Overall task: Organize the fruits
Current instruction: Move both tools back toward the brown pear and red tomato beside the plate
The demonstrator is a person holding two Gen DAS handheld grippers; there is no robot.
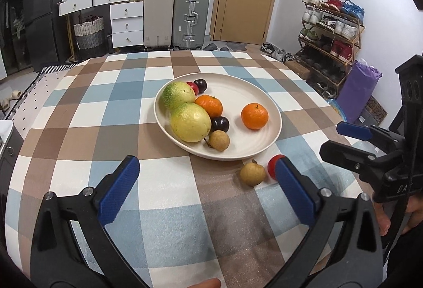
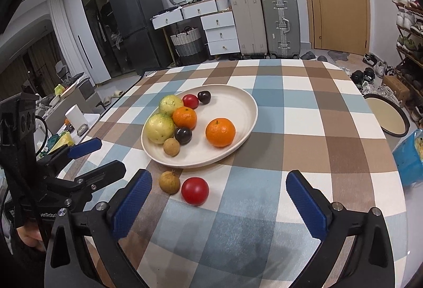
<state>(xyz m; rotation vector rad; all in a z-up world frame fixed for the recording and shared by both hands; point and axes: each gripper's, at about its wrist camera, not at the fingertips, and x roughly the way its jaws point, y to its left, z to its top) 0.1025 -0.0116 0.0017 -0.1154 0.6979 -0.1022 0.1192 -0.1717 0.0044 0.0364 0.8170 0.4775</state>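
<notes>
Right now both grippers hover low over the checked tablecloth (image 2: 304,113), each spread wide with nothing between its blue pads. From the left wrist camera, the left gripper (image 1: 208,179) points toward the cream plate (image 1: 264,100); from the right wrist camera, the right gripper (image 2: 219,198) sits just short of two loose fruits on the cloth. Those two, a tan longan (image 2: 169,182) and a red cherry tomato (image 2: 195,191), lie side by side just beside the plate's near rim, the tomato nearly centred between the right gripper's fingers. On the plate sit two yellow-green guavas (image 2: 160,127), touching, two mandarins (image 2: 220,132), two dark plums (image 2: 183,135), another red tomato (image 2: 190,101) and a second longan (image 2: 171,147) near the front edge.
</notes>
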